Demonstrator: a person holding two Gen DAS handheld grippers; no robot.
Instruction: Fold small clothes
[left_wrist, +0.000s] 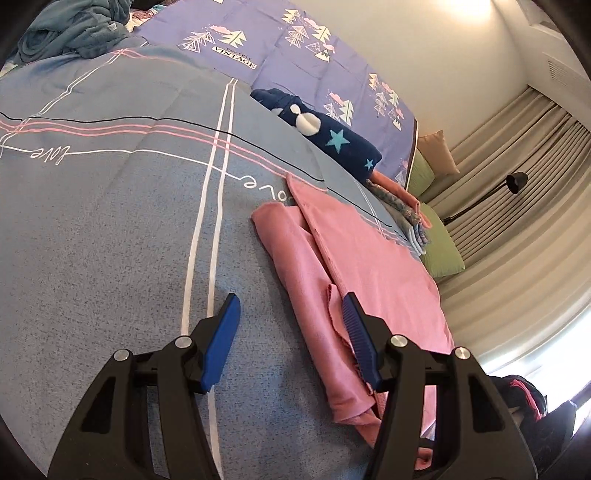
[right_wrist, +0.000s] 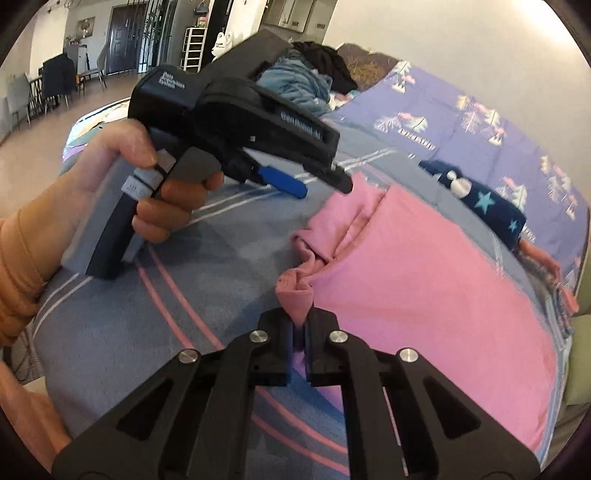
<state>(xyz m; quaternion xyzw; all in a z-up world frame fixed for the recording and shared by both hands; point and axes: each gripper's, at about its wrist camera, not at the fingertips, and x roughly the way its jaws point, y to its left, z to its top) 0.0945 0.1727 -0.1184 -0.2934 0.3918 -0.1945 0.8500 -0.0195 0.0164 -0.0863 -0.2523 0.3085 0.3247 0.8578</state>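
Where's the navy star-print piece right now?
The navy star-print piece lies on the bed beyond the pink garment, against the purple tree-print cover; in the right wrist view it sits upper right.

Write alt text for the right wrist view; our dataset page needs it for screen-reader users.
The right hand-held gripper is shut on a bunched corner of a pink garment spread on a blue-grey bedspread. To its left, a hand holds the left hand-held gripper above the bed, and a navy star-print cloth lies beyond.
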